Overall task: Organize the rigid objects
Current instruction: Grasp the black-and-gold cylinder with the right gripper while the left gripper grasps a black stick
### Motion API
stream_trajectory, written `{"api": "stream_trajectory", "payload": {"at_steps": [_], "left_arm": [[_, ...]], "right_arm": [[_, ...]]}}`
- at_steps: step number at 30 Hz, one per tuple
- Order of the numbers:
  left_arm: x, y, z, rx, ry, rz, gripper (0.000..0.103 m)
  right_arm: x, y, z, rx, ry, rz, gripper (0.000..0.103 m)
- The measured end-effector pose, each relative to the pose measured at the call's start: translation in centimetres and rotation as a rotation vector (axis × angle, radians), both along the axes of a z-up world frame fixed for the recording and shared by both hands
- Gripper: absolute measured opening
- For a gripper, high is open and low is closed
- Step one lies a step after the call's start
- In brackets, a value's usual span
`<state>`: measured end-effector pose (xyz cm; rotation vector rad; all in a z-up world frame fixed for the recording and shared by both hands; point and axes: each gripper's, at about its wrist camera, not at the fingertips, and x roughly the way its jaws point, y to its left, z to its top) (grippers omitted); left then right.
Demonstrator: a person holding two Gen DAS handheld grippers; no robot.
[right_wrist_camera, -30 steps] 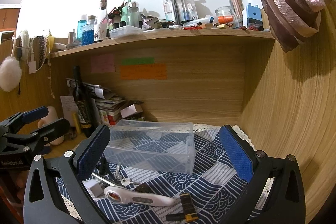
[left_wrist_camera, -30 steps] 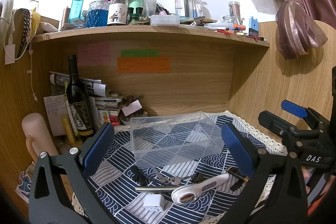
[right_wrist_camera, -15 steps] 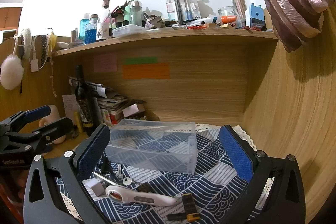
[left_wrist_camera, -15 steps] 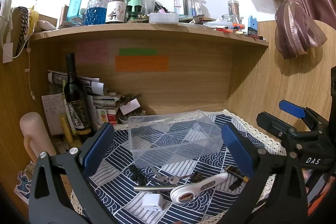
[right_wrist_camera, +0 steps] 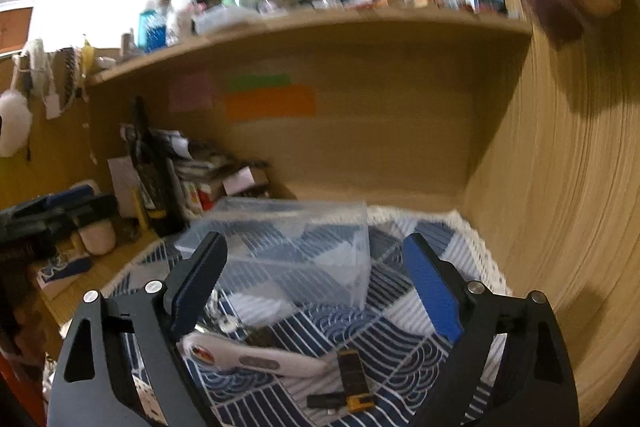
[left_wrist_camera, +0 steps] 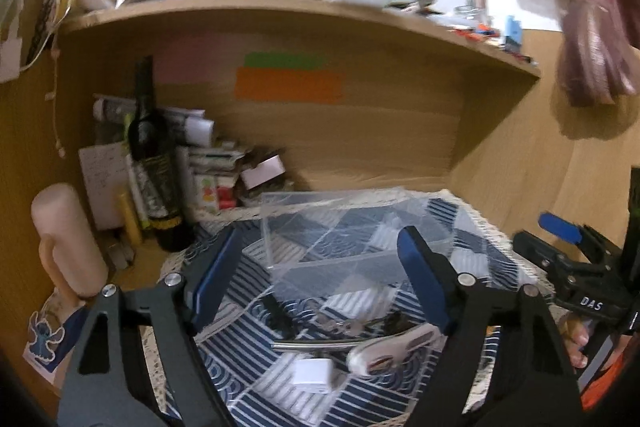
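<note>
A clear plastic box (left_wrist_camera: 352, 235) (right_wrist_camera: 288, 255) stands on a blue patterned cloth (left_wrist_camera: 248, 399). In front of it lie a white rotary cutter (left_wrist_camera: 390, 349) (right_wrist_camera: 256, 359), a white adapter (left_wrist_camera: 314, 375), a metal bar (left_wrist_camera: 316, 345), keys (left_wrist_camera: 340, 325) and a black-and-yellow stick (right_wrist_camera: 354, 379). My left gripper (left_wrist_camera: 320, 279) is open and empty above these items. My right gripper (right_wrist_camera: 316, 279) is open and empty near the box front. The right gripper also shows in the left wrist view (left_wrist_camera: 568, 267).
A dark wine bottle (left_wrist_camera: 154, 167), stacked papers and boxes (left_wrist_camera: 216, 167) and a pink cylinder (left_wrist_camera: 66, 239) stand at the back left. A cluttered shelf (left_wrist_camera: 304, 7) hangs above. A wooden wall (right_wrist_camera: 560, 207) closes the right side.
Both grippers have moved forward and down toward the cloth, so the box and small items look larger. The views are blurred by motion. Both grippers' jaws stay open.
</note>
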<state>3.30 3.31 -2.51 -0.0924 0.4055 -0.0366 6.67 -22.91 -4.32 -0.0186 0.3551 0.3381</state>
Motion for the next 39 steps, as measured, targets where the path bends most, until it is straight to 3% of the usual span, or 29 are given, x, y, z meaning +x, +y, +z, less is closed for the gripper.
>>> {"api": "stream_trajectory", "payload": {"at_steps": [8,13,16,23,28,29,31,32,33,35,37,39], "left_arm": [[3.3,3.0,-5.6,-0.003,0.221,0.061,0.06],[5.2,3.4,-10.0,-0.019,0.381,0.041,0.053],[6.0,3.4,-11.9,-0.027,0.455,0.032,0.051],[8.1,3.4,-12.4,-0.049,0.477,0.042,0.051],[10.5,3.1,-13.6,-0.053,0.552,0.052,0.047],[10.8,3.1,-14.0,-0.054,0.562,0.053,0.04],[11.0,3.1,-14.4,-0.058,0.565,0.048,0.035],[11.0,3.1,-14.4,-0.055,0.556,0.05,0.026],[11.0,3.1,-14.4,-0.054,0.554,0.049,0.026],[10.8,3.4,-14.4,-0.069,0.545,0.051,0.024],[10.5,3.8,-14.3,-0.081,0.536,0.055,0.024],[9.9,4.2,-14.0,-0.089,0.516,0.063,0.023]], "right_arm": [[2.5,-1.3,-4.5,-0.074,0.163,-0.045,0.083],[3.2,-1.8,-6.9,-0.079,0.266,-0.037,0.073],[3.0,-2.0,-8.1,-0.074,0.306,-0.027,0.072],[2.7,-1.9,-10.1,-0.086,0.371,-0.008,0.071],[3.2,-1.4,-11.1,-0.107,0.396,-0.013,0.071],[3.5,-1.4,-11.3,-0.114,0.396,-0.023,0.068],[4.0,-1.4,-11.4,-0.117,0.402,-0.03,0.061],[4.3,-1.4,-11.4,-0.121,0.407,-0.033,0.056],[4.6,-1.4,-11.5,-0.126,0.409,-0.035,0.052],[5.3,-1.2,-11.8,-0.156,0.421,-0.038,0.032],[5.4,-1.2,-11.8,-0.167,0.415,-0.043,0.023],[5.5,-1.5,-11.7,-0.154,0.415,-0.04,0.022]]}}
